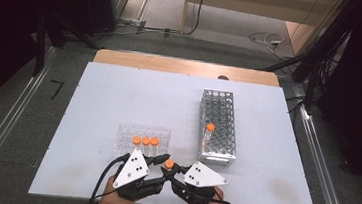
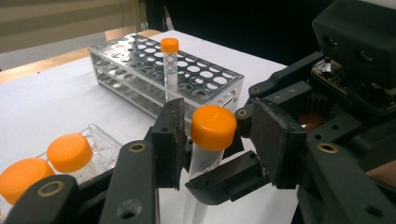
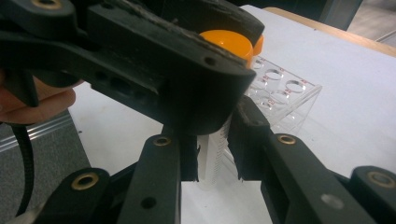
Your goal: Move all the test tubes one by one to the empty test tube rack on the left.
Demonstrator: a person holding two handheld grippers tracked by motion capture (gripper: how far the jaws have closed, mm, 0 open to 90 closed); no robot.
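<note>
Right gripper (image 3: 217, 158) clamped on clear tube (image 2: 201, 163) body, held upright near table's front edge. Left gripper (image 2: 215, 135) half closed around orange cap (image 2: 213, 127), pads not clearly pressing. Probably light, stiff, slick plastic; best gripped squarely across cap.

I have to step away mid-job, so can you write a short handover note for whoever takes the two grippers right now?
Right gripper: shut on the body of the orange-capped tube, held upright near the table's front edge.
Left gripper: fingers either side of that tube's cap, not clearly pressing yet.
Metal rack: one capped tube already stands in it.
Clear plastic rack: three capped tubes wait there.
Left to do: probably finish this tube, rack it, then handle the three.
</note>
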